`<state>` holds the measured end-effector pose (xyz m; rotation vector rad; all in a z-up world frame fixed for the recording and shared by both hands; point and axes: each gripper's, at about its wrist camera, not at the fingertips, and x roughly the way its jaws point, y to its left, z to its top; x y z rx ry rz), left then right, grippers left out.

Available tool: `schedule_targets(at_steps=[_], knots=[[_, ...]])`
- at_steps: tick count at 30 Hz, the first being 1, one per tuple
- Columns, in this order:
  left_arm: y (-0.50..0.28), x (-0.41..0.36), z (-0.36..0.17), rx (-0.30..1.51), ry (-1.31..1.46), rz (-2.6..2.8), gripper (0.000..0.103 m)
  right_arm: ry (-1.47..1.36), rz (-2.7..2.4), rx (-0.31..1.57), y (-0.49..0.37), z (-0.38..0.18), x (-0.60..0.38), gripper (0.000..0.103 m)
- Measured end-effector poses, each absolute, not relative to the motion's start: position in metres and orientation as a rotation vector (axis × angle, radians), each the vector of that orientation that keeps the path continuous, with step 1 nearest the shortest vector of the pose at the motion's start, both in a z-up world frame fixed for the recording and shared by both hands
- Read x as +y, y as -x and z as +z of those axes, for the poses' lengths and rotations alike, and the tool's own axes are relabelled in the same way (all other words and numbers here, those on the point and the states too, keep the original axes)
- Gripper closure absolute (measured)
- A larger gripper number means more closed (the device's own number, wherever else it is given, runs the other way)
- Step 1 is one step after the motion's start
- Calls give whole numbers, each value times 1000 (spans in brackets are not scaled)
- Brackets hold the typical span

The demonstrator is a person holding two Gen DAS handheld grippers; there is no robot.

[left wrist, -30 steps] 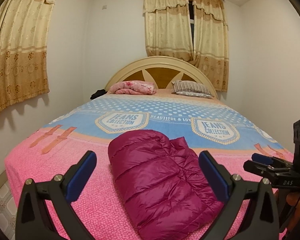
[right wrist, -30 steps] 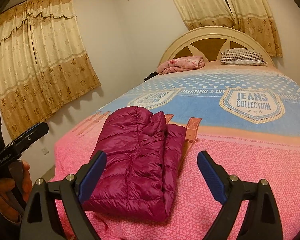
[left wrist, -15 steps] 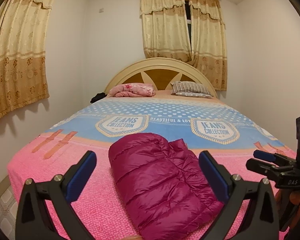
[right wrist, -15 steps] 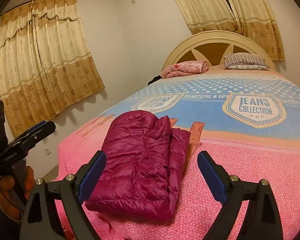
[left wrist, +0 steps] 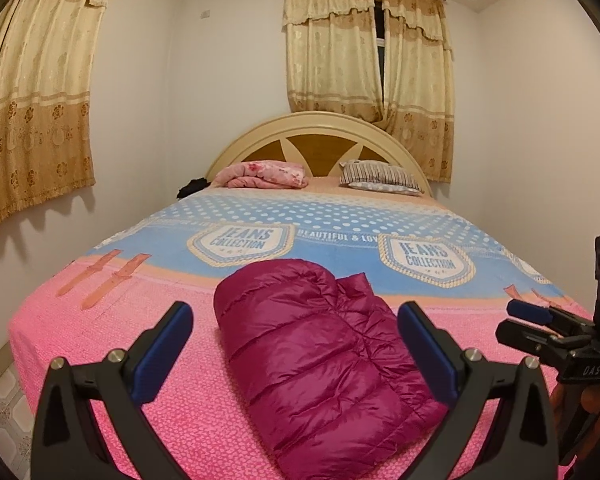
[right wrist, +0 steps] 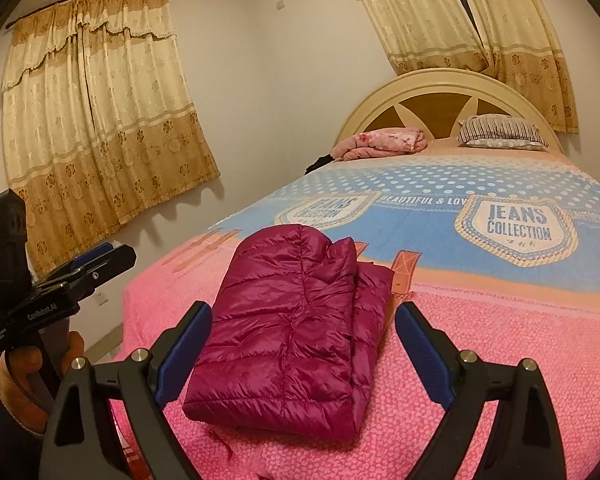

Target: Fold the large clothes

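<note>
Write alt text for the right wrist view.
A folded magenta quilted puffer jacket lies on a pink and blue bedspread, framed by the open right gripper. The left gripper hovers off the bed's left edge.

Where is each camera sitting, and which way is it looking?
Left wrist: sits on the left tongs, open, looking up the bed to the headboard; the right tongs show at its right edge.
Right wrist: sits on the right tongs, open, looking up the bed, angled towards the side curtain; the left tongs and a hand show at left.
Both share the folded purple jacket, pink blanket and striped pillow.
</note>
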<state>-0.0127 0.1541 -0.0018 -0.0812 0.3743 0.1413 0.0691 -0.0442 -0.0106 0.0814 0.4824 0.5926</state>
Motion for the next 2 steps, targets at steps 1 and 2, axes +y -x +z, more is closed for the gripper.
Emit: schedule_targets(at_steps=[1,2], knots=[[13,154,-2,372,80,140,0,-82,592,483,-69,-11,-45,10],[13,154,-2,370,77,137,0,-83,592,485,-69,-11,-45,10]])
